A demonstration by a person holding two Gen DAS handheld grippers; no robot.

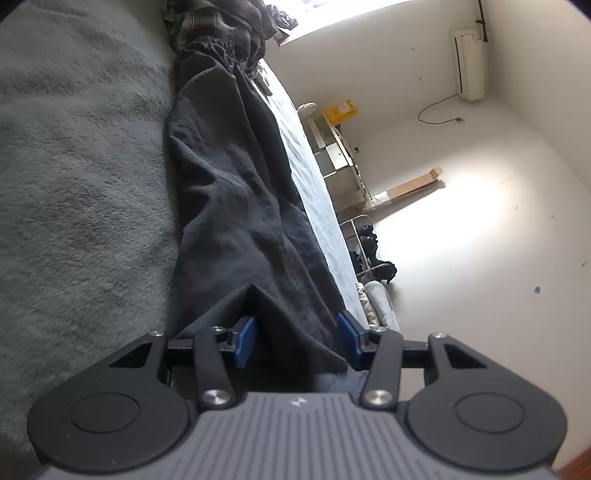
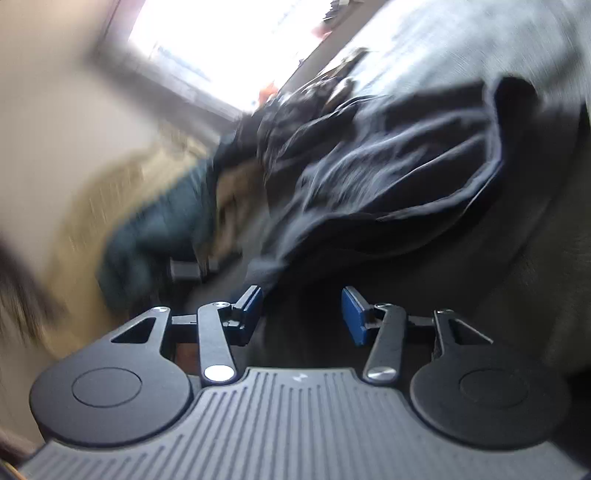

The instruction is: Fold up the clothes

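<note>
A dark navy garment (image 1: pixel 229 192) lies stretched along the grey fleece bed cover (image 1: pixel 81 155), its gathered waistband at the far end. My left gripper (image 1: pixel 297 321) is at the near end, rolled on its side. Its blue pads (image 1: pixel 245 341) stand apart with a raised fold of the dark cloth loosely between them, not pinched. The right wrist view is blurred by motion. It shows a crumpled part of the dark garment (image 2: pixel 388 166) in folds just beyond my right gripper (image 2: pixel 301 295). That gripper's pads (image 2: pixel 354 317) are apart, with only dark cloth behind the gap.
A pile of plaid and dark clothes (image 1: pixel 221 26) lies past the waistband. Beyond the bed edge are a shelf with a yellow box (image 1: pixel 340 110), a long cardboard box (image 1: pixel 413 186) and a wall air conditioner (image 1: pixel 467 62). A bright window (image 2: pixel 221 37) and a blurred teal and tan shape (image 2: pixel 155 221) are at left.
</note>
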